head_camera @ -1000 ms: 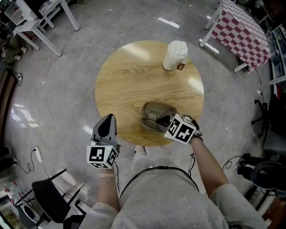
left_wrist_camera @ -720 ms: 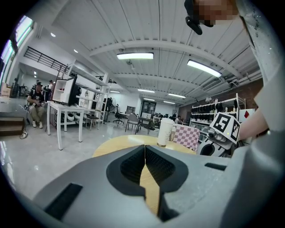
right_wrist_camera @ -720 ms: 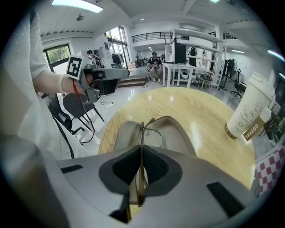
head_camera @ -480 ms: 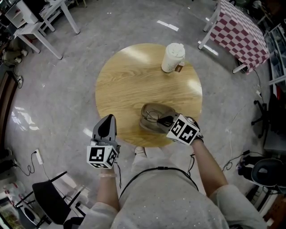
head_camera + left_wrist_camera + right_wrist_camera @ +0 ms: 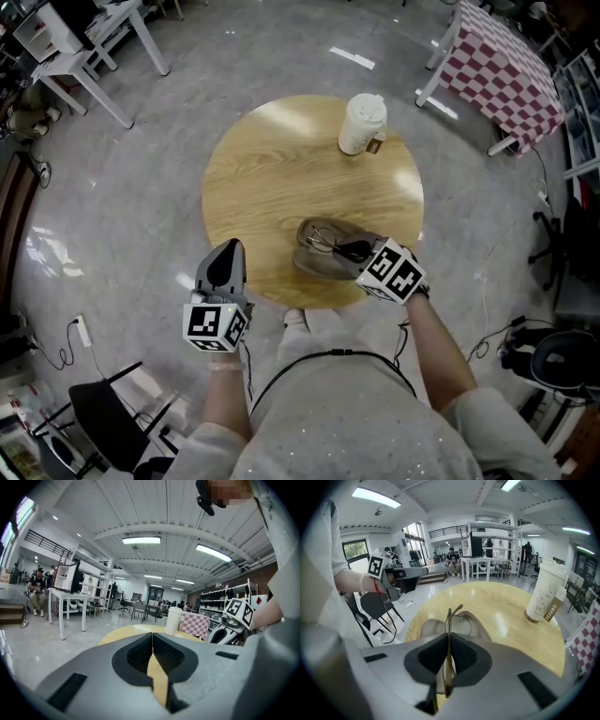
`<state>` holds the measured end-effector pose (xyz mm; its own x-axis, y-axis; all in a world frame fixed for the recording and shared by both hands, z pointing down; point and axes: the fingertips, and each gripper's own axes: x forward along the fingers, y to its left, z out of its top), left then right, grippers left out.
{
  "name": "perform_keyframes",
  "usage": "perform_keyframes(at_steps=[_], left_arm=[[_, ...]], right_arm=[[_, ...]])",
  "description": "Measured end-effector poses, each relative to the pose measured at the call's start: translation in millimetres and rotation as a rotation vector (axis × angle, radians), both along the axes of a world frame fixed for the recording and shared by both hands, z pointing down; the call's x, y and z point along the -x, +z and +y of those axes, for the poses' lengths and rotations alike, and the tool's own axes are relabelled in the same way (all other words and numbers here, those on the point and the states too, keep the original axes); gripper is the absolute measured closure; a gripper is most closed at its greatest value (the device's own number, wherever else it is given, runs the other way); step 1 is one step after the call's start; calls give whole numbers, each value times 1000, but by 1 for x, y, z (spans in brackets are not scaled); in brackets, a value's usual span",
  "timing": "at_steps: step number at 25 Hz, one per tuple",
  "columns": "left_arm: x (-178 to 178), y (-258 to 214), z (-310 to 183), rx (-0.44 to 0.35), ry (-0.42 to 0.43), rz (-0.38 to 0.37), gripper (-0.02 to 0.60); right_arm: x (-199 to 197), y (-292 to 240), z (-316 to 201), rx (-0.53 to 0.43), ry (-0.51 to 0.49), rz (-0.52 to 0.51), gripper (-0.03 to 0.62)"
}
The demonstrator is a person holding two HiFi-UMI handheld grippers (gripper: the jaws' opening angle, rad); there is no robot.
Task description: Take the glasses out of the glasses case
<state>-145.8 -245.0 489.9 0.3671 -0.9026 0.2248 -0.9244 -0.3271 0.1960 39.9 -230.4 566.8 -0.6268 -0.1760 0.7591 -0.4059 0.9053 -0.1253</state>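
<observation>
Two grippers in view. Right gripper point(image 5: 449, 645): jaws clamped on the thin metal frame of the glasses point(image 5: 449, 620), held edge-on over the open glasses case point(image 5: 317, 263), near the front edge of the round table point(image 5: 272, 169). Judged: pinching the frame, not a lens, spares the glass and allows a clean lift. Contact with the case lining cannot be told. Left gripper point(image 5: 152, 654): jaws together, empty, off the table, probably parked because the case needs no bracing. Paper cup point(image 5: 363, 122) well apart
</observation>
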Motion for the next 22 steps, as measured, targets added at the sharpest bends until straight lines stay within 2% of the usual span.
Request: perform_keyframes(at_steps=[22], left_arm=[[0, -15, -6, -21, 4, -16, 577]], right_arm=[[-13, -32, -21, -49, 151, -142, 574]])
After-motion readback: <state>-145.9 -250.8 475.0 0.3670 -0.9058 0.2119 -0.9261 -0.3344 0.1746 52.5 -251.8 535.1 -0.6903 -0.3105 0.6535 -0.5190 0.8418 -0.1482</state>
